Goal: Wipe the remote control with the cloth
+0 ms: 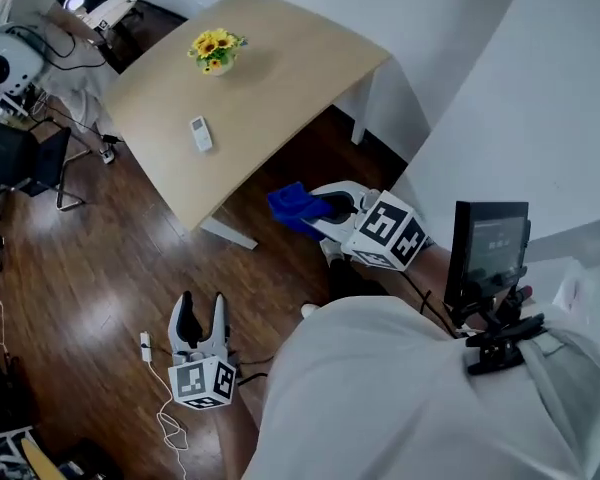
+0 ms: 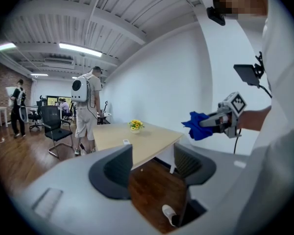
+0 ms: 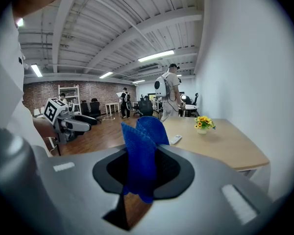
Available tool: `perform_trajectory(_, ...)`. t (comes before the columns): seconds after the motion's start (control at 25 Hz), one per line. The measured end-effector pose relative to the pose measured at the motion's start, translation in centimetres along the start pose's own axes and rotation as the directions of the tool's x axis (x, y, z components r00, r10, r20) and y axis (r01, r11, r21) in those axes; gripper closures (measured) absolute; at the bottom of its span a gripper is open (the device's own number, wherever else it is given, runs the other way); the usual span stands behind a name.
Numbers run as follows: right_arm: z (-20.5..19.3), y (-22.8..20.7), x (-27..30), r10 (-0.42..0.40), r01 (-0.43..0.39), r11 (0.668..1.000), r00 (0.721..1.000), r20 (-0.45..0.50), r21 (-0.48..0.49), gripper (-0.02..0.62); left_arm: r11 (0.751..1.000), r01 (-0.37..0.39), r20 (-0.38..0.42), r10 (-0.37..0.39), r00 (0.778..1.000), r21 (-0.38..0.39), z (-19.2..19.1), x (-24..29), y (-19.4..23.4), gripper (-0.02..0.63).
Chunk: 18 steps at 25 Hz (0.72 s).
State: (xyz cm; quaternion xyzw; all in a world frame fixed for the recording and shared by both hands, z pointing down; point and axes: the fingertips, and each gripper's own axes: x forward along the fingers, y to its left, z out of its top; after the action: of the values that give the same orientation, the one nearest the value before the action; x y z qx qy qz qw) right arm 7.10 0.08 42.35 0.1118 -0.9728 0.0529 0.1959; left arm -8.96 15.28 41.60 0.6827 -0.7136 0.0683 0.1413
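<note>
A small white remote control [image 1: 201, 133] lies on the light wooden table [image 1: 280, 68], near its left edge. Both grippers hang over the wood floor, short of the table. My right gripper [image 1: 315, 208] is shut on a blue cloth [image 1: 292, 208], which stands up between its jaws in the right gripper view as cloth [image 3: 141, 155]. My left gripper [image 1: 202, 308] is lower left, jaws a narrow gap apart with nothing between them; the left gripper view shows only floor in that gap. From there the remote [image 2: 126, 142] and the cloth [image 2: 197, 124] are both ahead.
A pot of yellow flowers [image 1: 216, 50] stands on the table beyond the remote. A white cable and plug [image 1: 146, 344] lie on the floor by my left gripper. Office chairs [image 1: 30, 163] and a person with a white backpack [image 2: 85, 106] are left of the table.
</note>
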Motion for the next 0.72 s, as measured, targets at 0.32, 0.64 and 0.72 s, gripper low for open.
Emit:
perform_trajectory(0.32, -0.2, 0.4, 0.2, 0.009, -0.009, 0.999, 1.0, -0.011, -0.031, 0.511, 1.0, 0.014, 0.002, -0.014, 1.0, 0.015, -1.1, 0.4, -0.1, 0.321)
perform_trajectory(0.64, -0.3, 0.4, 0.3, 0.006, -0.007, 1.0, 1.0, -0.015, -0.03, 0.511, 0.999, 0.027, 0.006, -0.028, 1.0, 0.023, -1.1, 0.8, 0.0, 0.321)
perform_trajectory(0.72, -0.2, 0.4, 0.4, 0.006, -0.006, 1.0, 1.0, -0.014, -0.031, 0.511, 0.999, 0.033, 0.013, -0.034, 0.999, 0.028, -1.3, 0.9, 0.1, 0.321)
